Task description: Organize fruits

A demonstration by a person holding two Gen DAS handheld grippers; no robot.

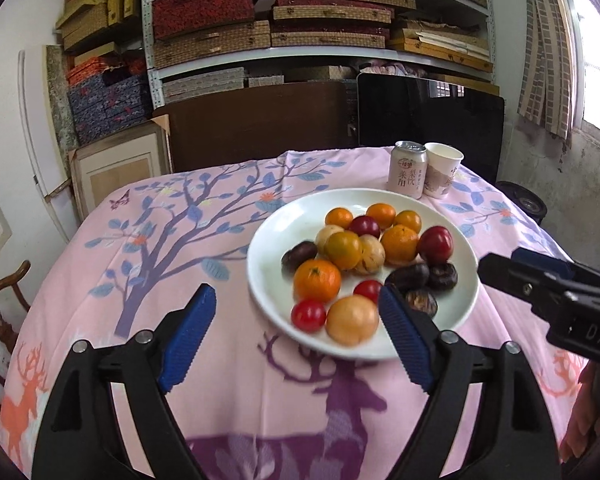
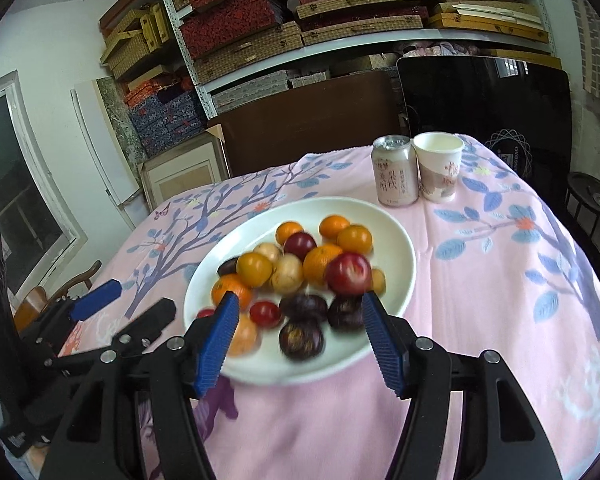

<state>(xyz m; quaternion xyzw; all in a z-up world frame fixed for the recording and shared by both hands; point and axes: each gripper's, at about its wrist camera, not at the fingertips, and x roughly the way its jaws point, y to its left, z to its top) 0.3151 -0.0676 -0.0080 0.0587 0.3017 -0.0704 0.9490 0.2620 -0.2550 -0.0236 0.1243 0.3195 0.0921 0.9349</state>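
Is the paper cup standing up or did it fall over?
Standing up. The paper cup has its round rim on top, beside the can.

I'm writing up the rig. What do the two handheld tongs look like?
Both tongs, left and right, look alike: black plastic arms with silver rivets, tipped with ribbed blue pads. The right one's body shows white lettering "DAS". No cables or sleeves visible.

glossy white plate (image 1: 260, 276), matt cloth tablecloth (image 1: 180, 240), metal can (image 1: 407, 170)

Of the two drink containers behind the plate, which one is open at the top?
The white paper cup, standing right of the pink can. Its mouth is wide open, while the can has a closed metal lid.
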